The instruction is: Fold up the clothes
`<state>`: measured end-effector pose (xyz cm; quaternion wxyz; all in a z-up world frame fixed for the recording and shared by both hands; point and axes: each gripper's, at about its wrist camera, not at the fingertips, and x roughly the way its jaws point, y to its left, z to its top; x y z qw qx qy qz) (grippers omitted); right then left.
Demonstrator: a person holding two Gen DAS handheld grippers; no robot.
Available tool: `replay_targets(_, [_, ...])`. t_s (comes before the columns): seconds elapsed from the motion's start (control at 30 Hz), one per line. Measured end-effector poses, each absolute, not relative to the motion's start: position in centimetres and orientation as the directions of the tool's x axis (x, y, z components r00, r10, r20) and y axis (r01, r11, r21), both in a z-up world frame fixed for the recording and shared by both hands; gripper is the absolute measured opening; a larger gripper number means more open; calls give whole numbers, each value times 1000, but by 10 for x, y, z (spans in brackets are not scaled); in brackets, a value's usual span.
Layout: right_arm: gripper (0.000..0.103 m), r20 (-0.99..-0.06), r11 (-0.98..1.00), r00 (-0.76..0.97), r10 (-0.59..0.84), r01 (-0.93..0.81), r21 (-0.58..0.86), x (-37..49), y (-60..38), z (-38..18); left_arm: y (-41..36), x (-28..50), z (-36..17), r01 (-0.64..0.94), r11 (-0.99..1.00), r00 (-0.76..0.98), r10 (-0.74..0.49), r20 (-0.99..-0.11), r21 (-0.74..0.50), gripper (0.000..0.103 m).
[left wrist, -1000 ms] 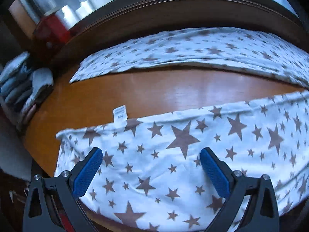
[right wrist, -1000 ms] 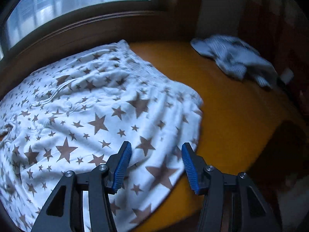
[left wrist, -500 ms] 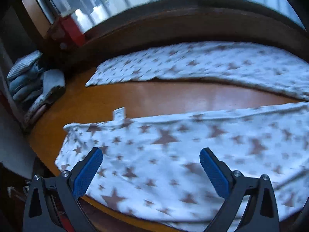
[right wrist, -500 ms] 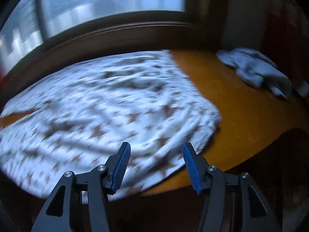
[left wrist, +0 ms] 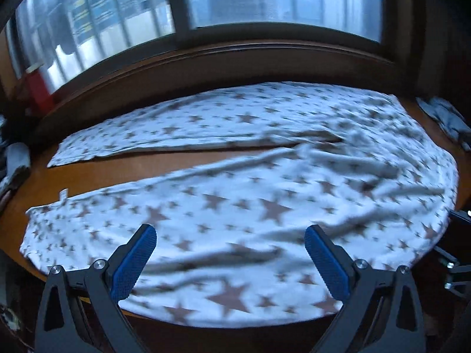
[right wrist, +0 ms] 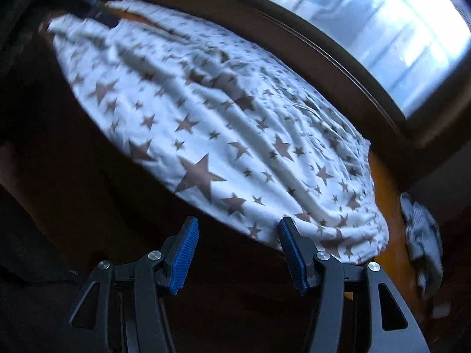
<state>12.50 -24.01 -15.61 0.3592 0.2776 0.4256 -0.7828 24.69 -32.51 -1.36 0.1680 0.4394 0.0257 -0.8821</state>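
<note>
Step in hand, by my read: lining up for the first fold of the star-print trousers, nothing gripped yet. Left gripper has jaws spread wide, empty, hanging over the near leg. Right gripper also has jaws released, empty, just off the near edge at the waist end; cloth shows beyond the right-hand jaw, not pinched.

To do it well: pinch the near leg's outer hem with the left and the near waist corner with the right, lift together, carry toward 12 o'clock and lay leg on leg, edges matched. Grab both layers, keep tension between the grippers so wrinkles pull out.

Trousers: white with brown stars of mixed sizes, spread flat on the orange-brown wooden bench under the window. Legs splay apart toward 9 o'clock in the left view, bare wood between them. Small white label at the near leg's cuff. Creases around crotch and waist. Crumpled grey-striped garment lies apart at 3 o'clock in the right view.
</note>
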Motion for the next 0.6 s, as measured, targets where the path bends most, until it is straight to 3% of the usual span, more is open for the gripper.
replay_targets(0.13, [56,-710,-360,-611,-350,788,-500,127,-244,-158,-305,250,-17,272,-958,-560,-236,-794,93,102])
replay_targets(0.5, [56,-700,-337,-530,-479,847,-411,126,-262,-135,-236,259,-26,69,-985,-596,-166,-785,156,102])
replay_targets(0.57, [53,-714,-327,-501,-489,864,-382,122,-266,-136,-223,258,-27,32,-986,-605,-149,-782,163,102])
replay_targets(0.6, [46,-726,-333,-476,-496,877,-348,119,-267,-135,-218,258,-27,19,-985,-610,-146,-779,170,102])
